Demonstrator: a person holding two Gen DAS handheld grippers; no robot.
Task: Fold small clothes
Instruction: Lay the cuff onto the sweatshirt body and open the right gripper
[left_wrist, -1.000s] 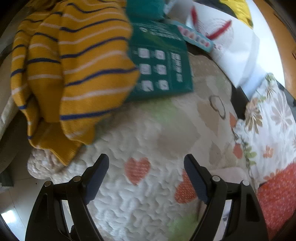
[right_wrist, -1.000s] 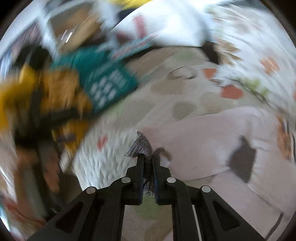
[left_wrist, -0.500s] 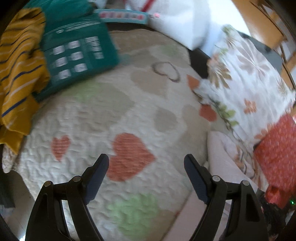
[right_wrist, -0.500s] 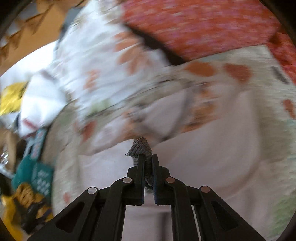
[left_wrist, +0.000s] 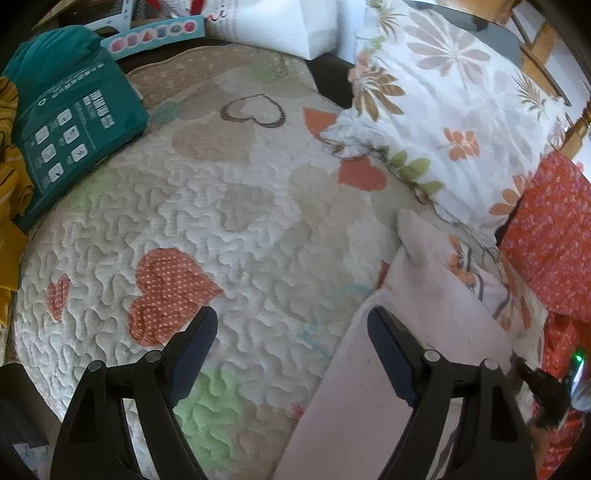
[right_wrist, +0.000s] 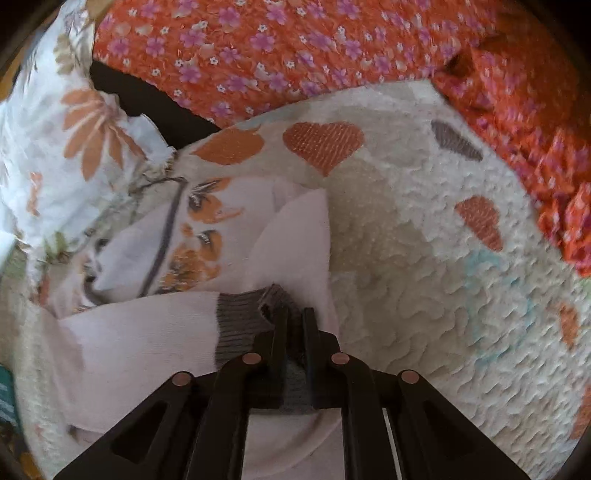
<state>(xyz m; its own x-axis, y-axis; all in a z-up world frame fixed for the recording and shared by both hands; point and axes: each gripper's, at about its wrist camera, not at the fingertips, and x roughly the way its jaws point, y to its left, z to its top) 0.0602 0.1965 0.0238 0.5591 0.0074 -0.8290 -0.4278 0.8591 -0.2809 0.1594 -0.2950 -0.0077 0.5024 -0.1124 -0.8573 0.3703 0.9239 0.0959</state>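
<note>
A small pale pink garment (right_wrist: 140, 343) with an orange print and a grey ribbed cuff (right_wrist: 240, 321) lies on the quilted heart-patterned bed cover (right_wrist: 424, 295). My right gripper (right_wrist: 294, 317) is shut on the grey cuff, low over the garment. In the left wrist view the same pink garment (left_wrist: 417, 295) lies at the lower right. My left gripper (left_wrist: 291, 332) is open and empty above the quilt (left_wrist: 240, 221), its right finger over the garment's edge.
A floral white pillow (left_wrist: 443, 110) and an orange flowered cloth (left_wrist: 554, 236) lie to the right. A teal package (left_wrist: 70, 133) and a yellow striped garment (left_wrist: 9, 184) lie at the left. A white bag (left_wrist: 288, 26) stands at the back.
Both grippers swung to the right, away from the yellow striped garment. The right gripper carried the grey cuff across and down onto the pink garment. The left gripper stayed open.
</note>
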